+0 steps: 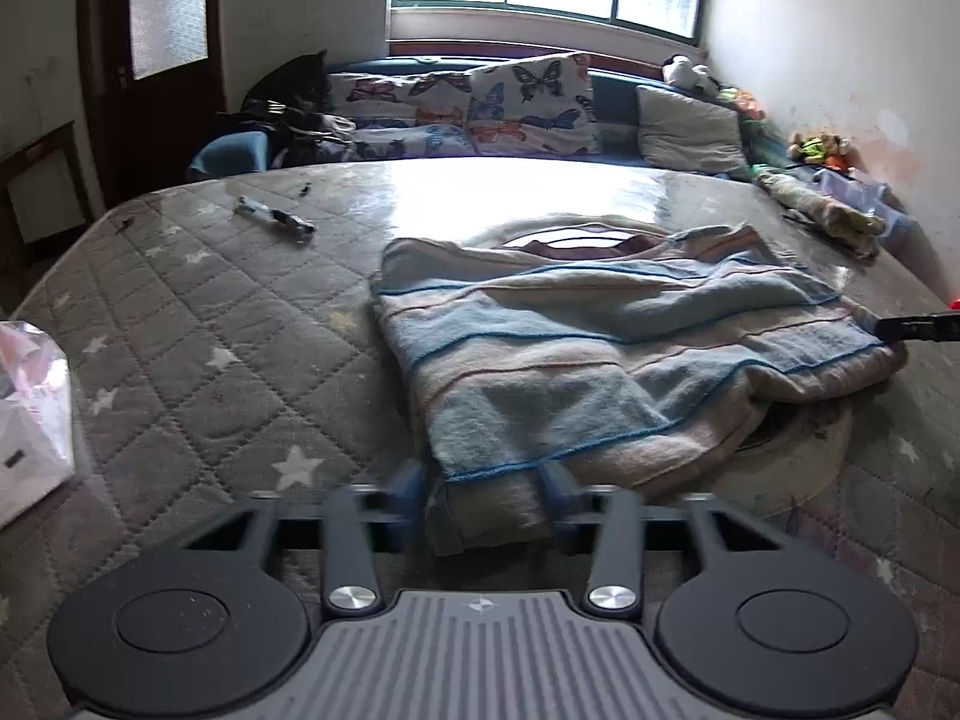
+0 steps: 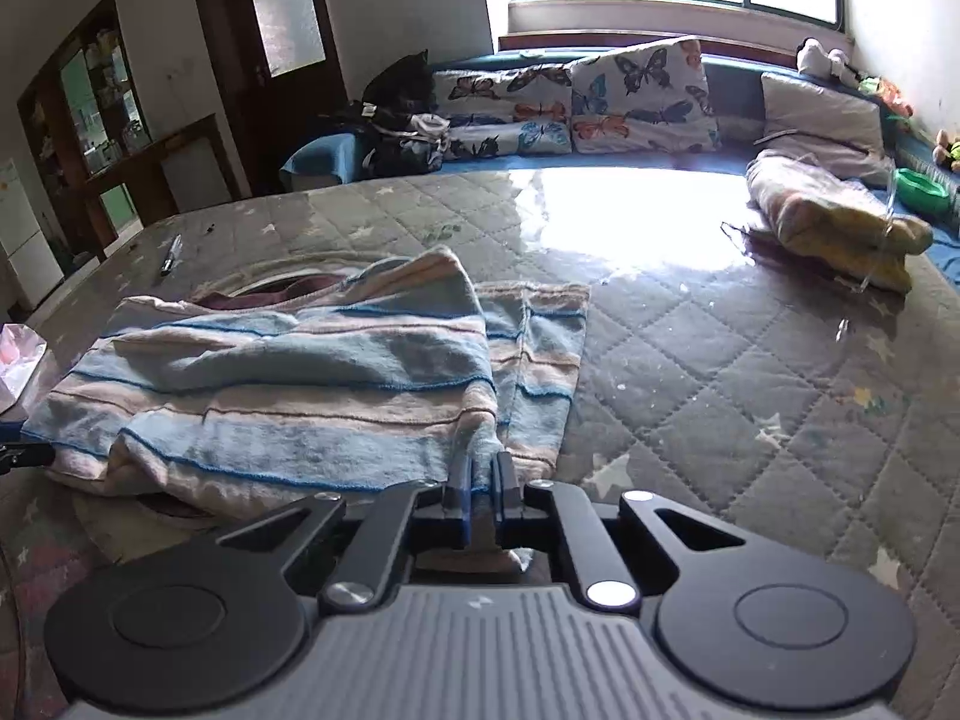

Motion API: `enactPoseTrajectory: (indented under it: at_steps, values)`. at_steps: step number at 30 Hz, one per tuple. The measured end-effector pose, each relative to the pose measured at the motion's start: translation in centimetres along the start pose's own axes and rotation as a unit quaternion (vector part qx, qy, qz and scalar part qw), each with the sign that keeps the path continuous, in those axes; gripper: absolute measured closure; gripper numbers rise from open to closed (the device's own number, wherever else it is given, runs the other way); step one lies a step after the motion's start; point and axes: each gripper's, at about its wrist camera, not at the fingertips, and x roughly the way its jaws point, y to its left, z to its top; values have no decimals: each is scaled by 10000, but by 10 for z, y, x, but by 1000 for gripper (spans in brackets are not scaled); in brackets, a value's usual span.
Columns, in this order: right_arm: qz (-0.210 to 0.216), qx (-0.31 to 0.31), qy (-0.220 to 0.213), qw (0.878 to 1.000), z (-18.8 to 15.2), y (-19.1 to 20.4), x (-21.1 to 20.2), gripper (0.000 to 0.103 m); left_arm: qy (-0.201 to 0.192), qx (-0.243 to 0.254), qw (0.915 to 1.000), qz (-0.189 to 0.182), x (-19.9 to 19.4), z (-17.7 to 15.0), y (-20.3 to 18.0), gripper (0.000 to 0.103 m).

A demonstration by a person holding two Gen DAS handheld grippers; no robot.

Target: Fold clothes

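A blue, cream and pink striped knit garment (image 1: 600,348) (image 2: 288,384) lies partly folded on the grey quilted mattress (image 1: 210,330). My left gripper (image 1: 483,495) is at the garment's near left corner, and the thick hem fills the gap between its blue pads. In the right wrist view my right gripper (image 2: 482,480) is pinched tight on a thin fold at the near right corner. The right gripper's black tip (image 1: 918,327) shows at the left wrist view's right edge. The left gripper's tip (image 2: 24,456) shows at the right wrist view's left edge.
A pale round cloth (image 1: 792,468) lies under the garment. A pen (image 1: 276,221) lies far left on the mattress, a white bag (image 1: 30,408) at its left edge. Butterfly pillows (image 1: 528,102) line the window wall. A folded bundle (image 2: 834,216) sits far right.
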Motion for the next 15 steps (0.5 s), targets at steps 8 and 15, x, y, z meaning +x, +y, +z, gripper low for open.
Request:
enactPoseTrajectory:
  at_steps: [8, 15]
  values:
    - [-369, -290, -330, 9984, 5, 3, -26, 98, -176, 67, 9997, -179, -14, 5, 5, 93]
    - [-490, -234, 179, 9984, -17, -8, -11, 96, 108, 292, 9992, -239, -6, 1, 0, 82]
